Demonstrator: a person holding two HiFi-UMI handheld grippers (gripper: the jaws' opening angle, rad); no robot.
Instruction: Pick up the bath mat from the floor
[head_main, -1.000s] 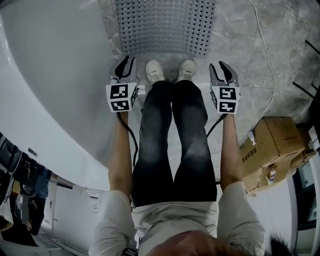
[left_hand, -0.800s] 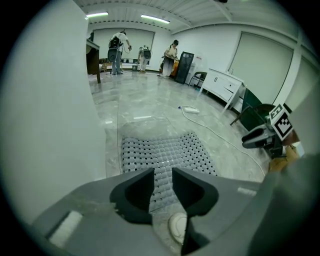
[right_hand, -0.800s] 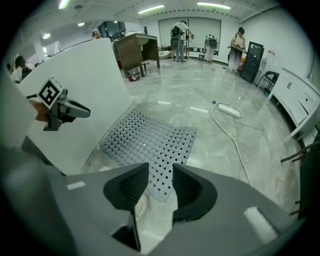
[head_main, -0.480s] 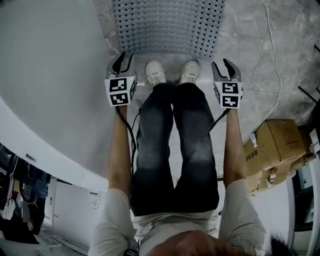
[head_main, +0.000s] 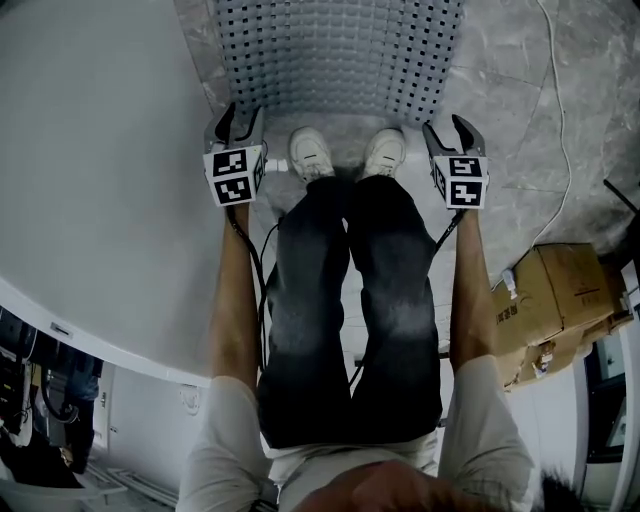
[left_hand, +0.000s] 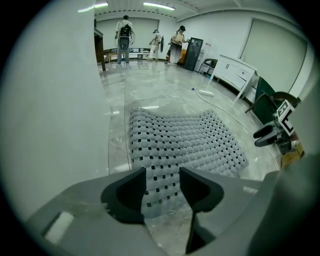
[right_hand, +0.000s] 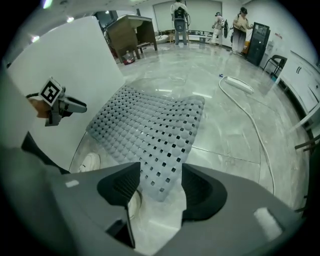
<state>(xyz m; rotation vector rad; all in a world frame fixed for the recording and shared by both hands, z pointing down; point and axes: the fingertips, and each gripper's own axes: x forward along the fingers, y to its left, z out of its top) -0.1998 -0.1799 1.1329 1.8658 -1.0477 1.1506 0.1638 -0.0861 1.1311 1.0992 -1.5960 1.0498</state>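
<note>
The grey bath mat (head_main: 335, 50), studded and full of square holes, lies flat on the marble floor ahead of the person's white shoes (head_main: 310, 152). My left gripper (head_main: 238, 118) hangs over the mat's near left corner and my right gripper (head_main: 452, 128) over its near right corner. Both point steeply down. Both have just been opening, with nothing between the pads. In the left gripper view the mat (left_hand: 185, 140) shows past the open left gripper (left_hand: 162, 172). The right gripper view shows the mat's corner (right_hand: 150, 130) below the open right gripper (right_hand: 161, 170).
A white curved tub wall (head_main: 90, 180) runs along the left, close to the mat. A cardboard box (head_main: 555, 290) sits at the right, and a white cable (head_main: 560, 110) trails across the floor. People (left_hand: 125, 30) stand far off at the back of the room.
Both grippers have sunk toward the near edge of the mat and their jaws stand wider apart. The mat fills more of the head view's top.
</note>
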